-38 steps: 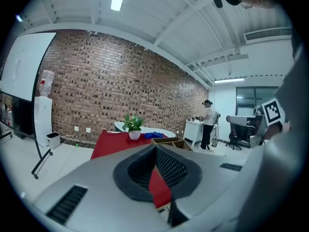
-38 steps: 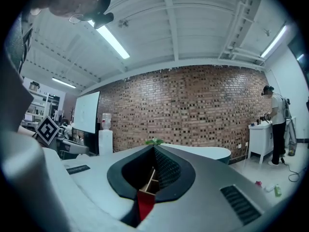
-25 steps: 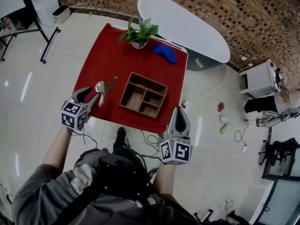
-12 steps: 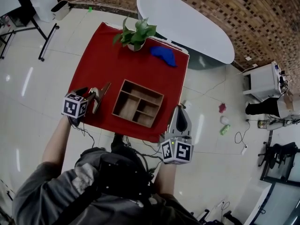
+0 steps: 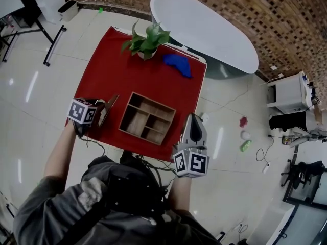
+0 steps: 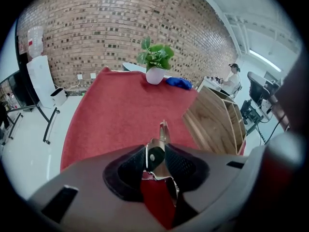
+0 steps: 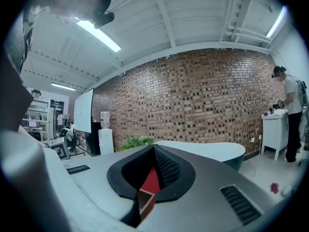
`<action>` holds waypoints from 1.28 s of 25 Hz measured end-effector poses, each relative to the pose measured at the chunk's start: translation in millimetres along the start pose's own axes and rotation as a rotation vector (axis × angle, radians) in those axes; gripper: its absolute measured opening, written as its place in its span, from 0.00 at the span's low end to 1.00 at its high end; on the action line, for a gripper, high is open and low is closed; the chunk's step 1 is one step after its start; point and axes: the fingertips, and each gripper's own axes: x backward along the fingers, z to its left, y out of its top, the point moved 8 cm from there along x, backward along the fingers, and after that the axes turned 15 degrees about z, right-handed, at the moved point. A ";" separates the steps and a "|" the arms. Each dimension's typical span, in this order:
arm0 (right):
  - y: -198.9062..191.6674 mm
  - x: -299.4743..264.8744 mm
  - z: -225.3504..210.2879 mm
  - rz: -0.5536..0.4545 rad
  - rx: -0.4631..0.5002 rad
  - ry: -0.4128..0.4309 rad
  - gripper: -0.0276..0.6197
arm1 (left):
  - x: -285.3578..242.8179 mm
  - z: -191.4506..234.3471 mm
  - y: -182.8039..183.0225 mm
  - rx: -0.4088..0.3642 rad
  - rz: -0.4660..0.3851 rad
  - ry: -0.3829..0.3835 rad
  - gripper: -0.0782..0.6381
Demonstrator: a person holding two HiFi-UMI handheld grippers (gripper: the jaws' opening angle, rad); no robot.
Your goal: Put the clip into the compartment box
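Observation:
A gold metal clip [image 5: 109, 110] [image 6: 161, 134] stands between the fingers of my left gripper [image 5: 101, 108] [image 6: 155, 153] at the left front of the red table [image 5: 112, 60]. The jaws are closing and both pads touch the clip's handle. The wooden compartment box [image 5: 155, 103] [image 6: 212, 120] lies just right of the clip, with its compartments empty as far as I can see. My right gripper [image 5: 193, 117] [image 7: 153, 151] hovers off the table's front right corner with its jaws together and nothing in them. A corner of the box [image 7: 145, 199] shows below it.
A potted plant [image 5: 145, 40] [image 6: 155, 64] and a blue cloth [image 5: 178, 63] [image 6: 179, 82] sit at the table's far side. A white oval table [image 5: 204, 29] stands beyond. White tiled floor surrounds the table, and a person [image 7: 292, 115] stands far right.
My left gripper moved in from the table's front edge onto the clip and closed round its handle. The head view shifted slightly; the right gripper stayed where it was.

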 end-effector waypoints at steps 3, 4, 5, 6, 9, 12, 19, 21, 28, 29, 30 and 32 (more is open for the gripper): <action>2.4 -5.6 -1.8 -0.003 0.000 0.015 0.07 | 3.0 -1.5 4.5 0.025 0.013 -0.033 0.31; 4.0 -5.9 -2.6 -0.005 0.000 0.018 0.07 | 5.6 -3.6 5.7 0.031 0.010 -0.044 0.29; 5.5 -5.8 -3.3 -0.007 -0.001 0.021 0.07 | 8.4 -6.4 6.4 0.036 0.004 -0.054 0.26; 6.8 -5.2 -4.1 -0.008 -0.001 0.021 0.07 | 10.9 -9.6 6.8 0.039 -0.005 -0.063 0.24; 9.4 -0.3 -5.3 -0.012 -0.005 0.008 0.07 | 15.1 -18.7 6.1 0.036 -0.023 -0.082 0.20; 14.7 7.3 -1.6 -0.013 0.004 -0.015 0.07 | 18.0 -21.7 4.5 0.023 -0.034 -0.088 0.20; 18.8 33.6 16.3 -0.030 -0.005 -0.064 0.07 | 57.7 -27.1 -2.8 0.014 -0.160 -0.166 0.19; 19.4 40.7 23.0 -0.036 -0.007 -0.077 0.07 | 79.1 -28.5 -3.6 0.025 -0.236 -0.217 0.19; 24.2 59.9 48.9 -0.062 0.000 -0.093 0.07 | 162.7 -42.8 4.1 -0.034 -0.541 -0.367 0.19; 26.1 63.1 52.0 -0.067 0.002 -0.095 0.07 | 174.0 -45.8 4.6 -0.041 -0.572 -0.393 0.19; 28.2 66.2 55.2 -0.073 0.003 -0.096 0.07 | 184.6 -48.8 4.5 -0.047 -0.599 -0.419 0.19; 31.4 71.9 61.0 -0.082 0.006 -0.099 0.07 | 202.8 -55.0 3.2 -0.059 -0.643 -0.459 0.19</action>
